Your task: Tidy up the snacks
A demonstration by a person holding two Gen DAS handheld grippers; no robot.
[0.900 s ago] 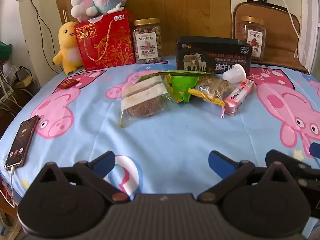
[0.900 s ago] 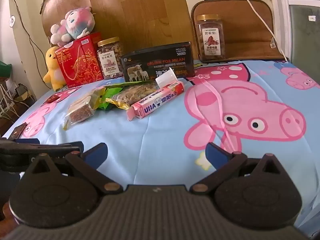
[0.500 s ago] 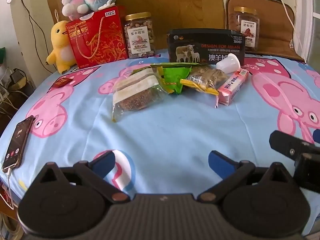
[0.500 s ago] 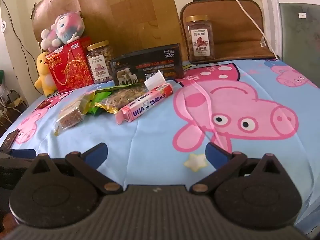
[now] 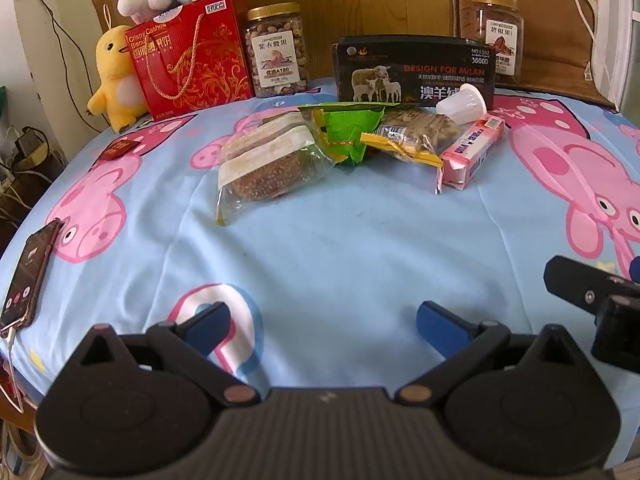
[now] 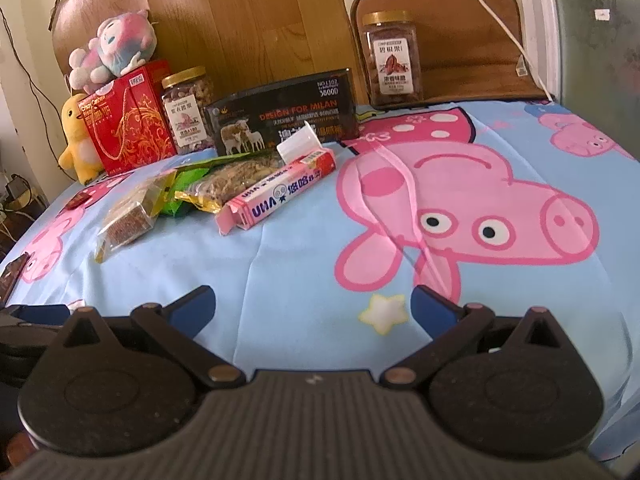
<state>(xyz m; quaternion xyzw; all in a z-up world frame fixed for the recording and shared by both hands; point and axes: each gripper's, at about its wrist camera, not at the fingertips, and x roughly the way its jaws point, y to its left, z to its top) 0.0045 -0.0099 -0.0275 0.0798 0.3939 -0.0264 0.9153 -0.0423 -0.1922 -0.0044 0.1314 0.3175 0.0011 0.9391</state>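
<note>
Several snack packs lie in a loose row on the blue cartoon-pig bedsheet in the left wrist view: a clear bag of brown cakes, a green packet, a yellow-edged bag of bars and a pink UHA candy box, each touching its neighbour. A white plastic cup rests on its side behind the pink box, against a black DESIGN FOR MILAN box. The left gripper hovers near the sheet with its blue-tipped jaws spread wide and empty. A phone lies at the left edge.

In the right wrist view, the right gripper is likewise wide apart, gripping nothing, well short of the pink UHA candy box. A red gift box and a nut jar stand at the back.
</note>
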